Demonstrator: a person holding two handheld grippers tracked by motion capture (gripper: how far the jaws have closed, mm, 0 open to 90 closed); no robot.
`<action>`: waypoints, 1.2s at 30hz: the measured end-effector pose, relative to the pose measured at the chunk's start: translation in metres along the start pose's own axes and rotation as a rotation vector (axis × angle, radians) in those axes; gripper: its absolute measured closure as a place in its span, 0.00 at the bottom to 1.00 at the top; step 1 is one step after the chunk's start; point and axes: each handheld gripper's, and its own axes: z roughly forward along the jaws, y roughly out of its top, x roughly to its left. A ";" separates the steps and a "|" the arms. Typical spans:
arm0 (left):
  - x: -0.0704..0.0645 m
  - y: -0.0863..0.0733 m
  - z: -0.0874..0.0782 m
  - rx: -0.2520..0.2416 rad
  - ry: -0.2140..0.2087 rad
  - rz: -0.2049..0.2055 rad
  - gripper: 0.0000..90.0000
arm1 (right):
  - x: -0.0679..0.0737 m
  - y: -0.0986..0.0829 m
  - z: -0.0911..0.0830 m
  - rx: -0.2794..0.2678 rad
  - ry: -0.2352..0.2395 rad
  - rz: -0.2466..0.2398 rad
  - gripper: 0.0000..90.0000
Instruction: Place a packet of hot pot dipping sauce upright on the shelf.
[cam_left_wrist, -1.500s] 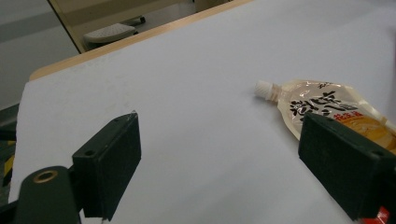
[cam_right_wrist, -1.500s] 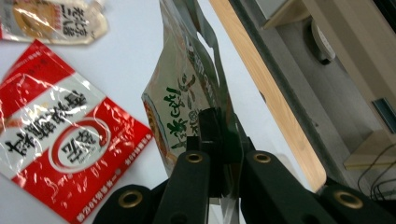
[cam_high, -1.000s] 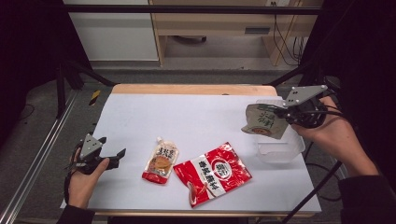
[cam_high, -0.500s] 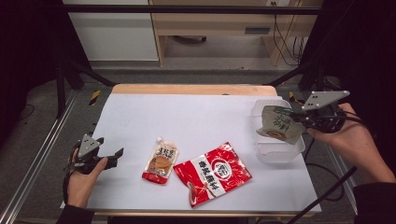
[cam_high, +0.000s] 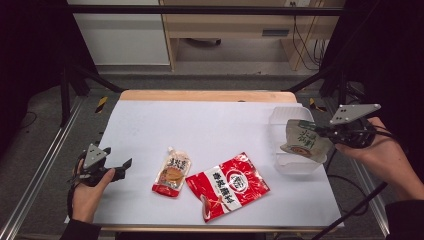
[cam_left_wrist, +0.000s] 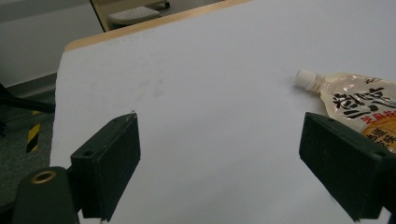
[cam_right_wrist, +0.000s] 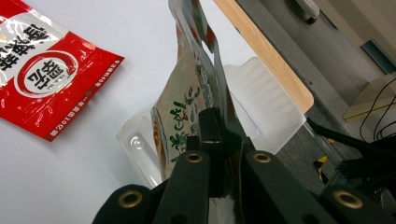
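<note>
Right claw (cam_high: 320, 134) at 3 o'clock of the table (cam_high: 210, 125), clamped on the edge of a green-and-cream packet (cam_high: 302, 141), jaws pressed together on the film in the right gripper view. Packet (cam_right_wrist: 187, 116) held upright over a clear plastic tray (cam_high: 295, 165), lower end down inside the tray walls; contact with the tray floor impossible to tell. Tray (cam_right_wrist: 261, 98) at the table's right edge, just beside the wooden rim. Left claw (cam_high: 120, 167) at 8 o'clock, low over the white surface, jaws wide apart with nothing between them. Spouted pouch (cam_high: 172, 172) near the middle front, just right of the left claw, white cap (cam_left_wrist: 308, 78) pointing toward 12 o'clock. Red packet (cam_high: 227, 185) at 6 o'clock, flat, touching or nearly touching the pouch's lower corner, well apart from the tray.
</note>
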 end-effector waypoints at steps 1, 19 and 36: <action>0.000 0.000 0.000 0.000 0.000 0.000 0.14 | 0.000 0.000 0.000 -0.003 0.003 0.002 1.00; -0.001 0.000 0.003 0.013 0.000 0.007 0.14 | -0.001 0.005 0.010 -0.023 0.075 -0.056 1.00; -0.002 0.000 0.005 0.020 -0.002 0.012 0.14 | 0.000 -0.002 0.004 -0.032 0.157 -0.059 1.00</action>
